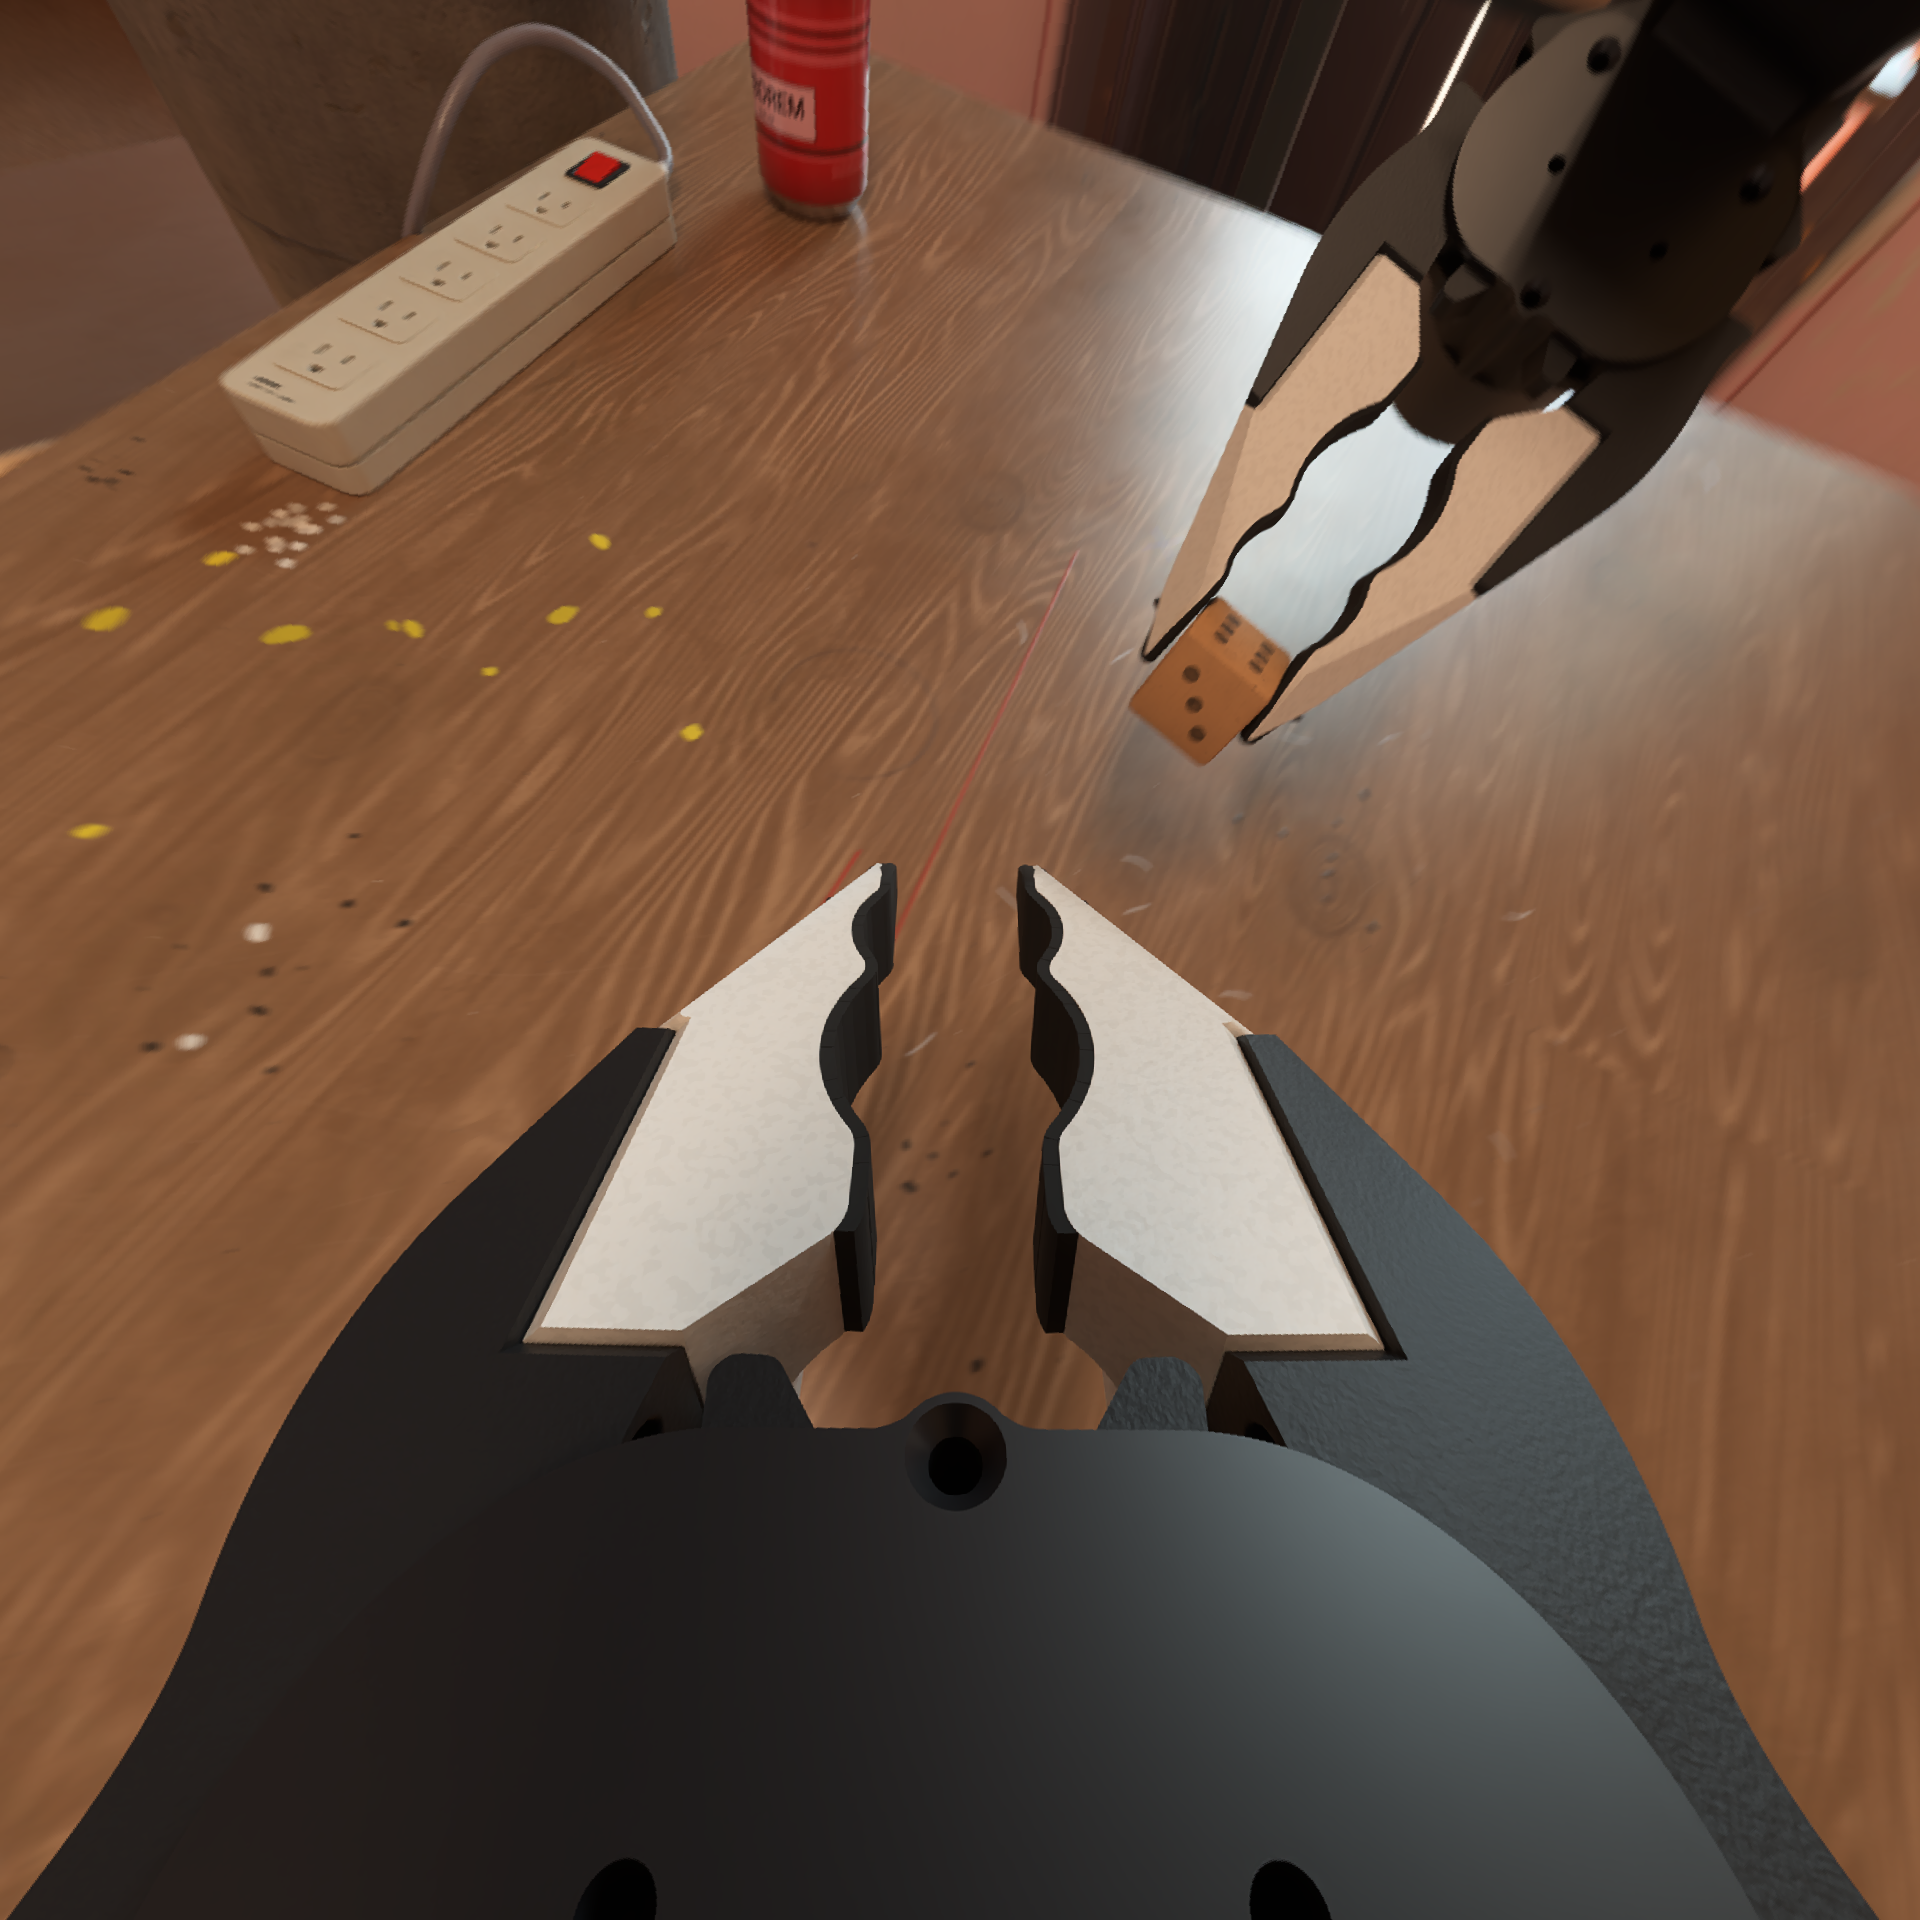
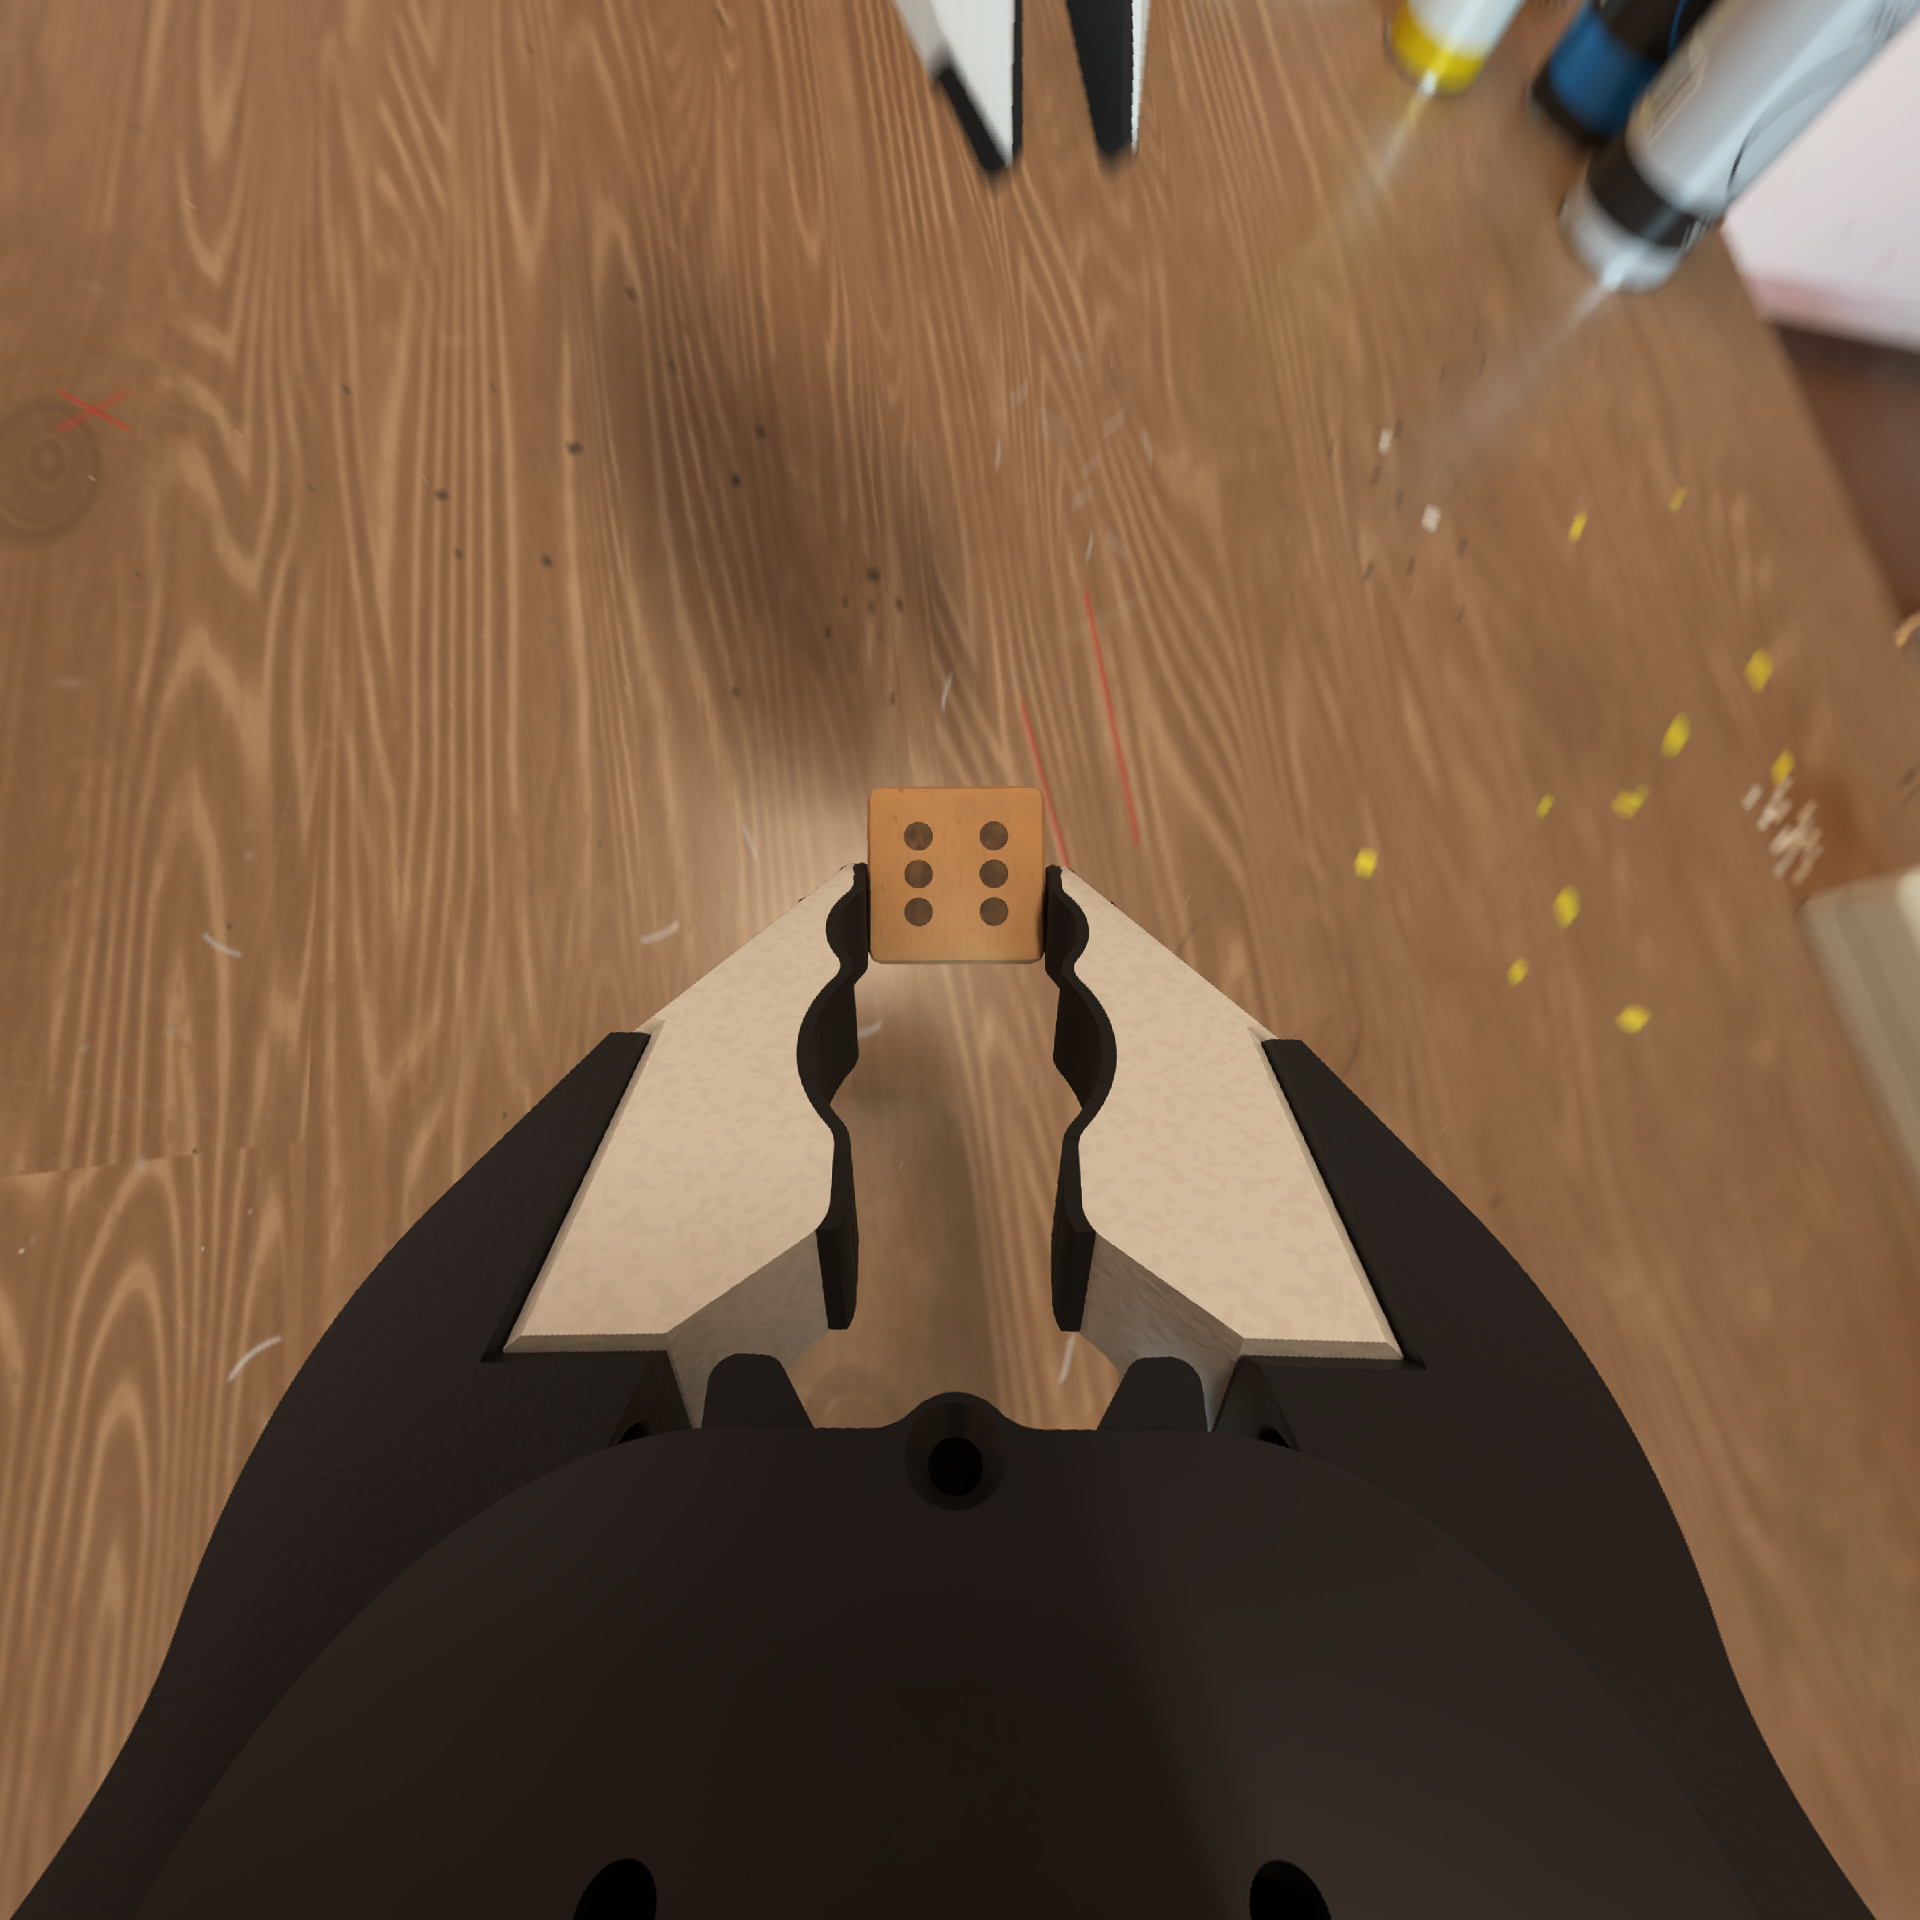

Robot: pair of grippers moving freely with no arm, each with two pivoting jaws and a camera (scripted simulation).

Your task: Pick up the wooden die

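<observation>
Right gripper (image 2: 956, 883) clamped on the wooden die (image 2: 955, 875), fingertips pressed against two opposite sides, six-dot face turned toward the wrist camera. From the left wrist view, same die (image 1: 1205, 686) pinched at the very tips of the right gripper (image 1: 1210, 691), tilted, three-dot face showing. Whether the die touches the table or sits just clear of it: cannot tell, though the blurred tabletop (image 2: 416, 727) behind the sharp die hints at nothing certain.

Left gripper (image 1: 956, 883) near the middle of the table (image 1: 727, 416), jaws parted with a narrow gap, nothing between them. Well apart from the die, which sits ahead and to the right.

At the far left edge, a cream power strip (image 1: 447, 312) with a red switch and a grey cord. Beside it, farther back, a red can (image 1: 810, 114) standing upright. Yellow flecks (image 1: 286, 634) and dark specks scattered across the left part of the wood. A thin red line (image 1: 997, 707) drawn on the table between the two grippers.

Right wrist view, top right corner: blurred bottles (image 2: 1621, 208), one with a yellow band, too smeared to identify.
</observation>
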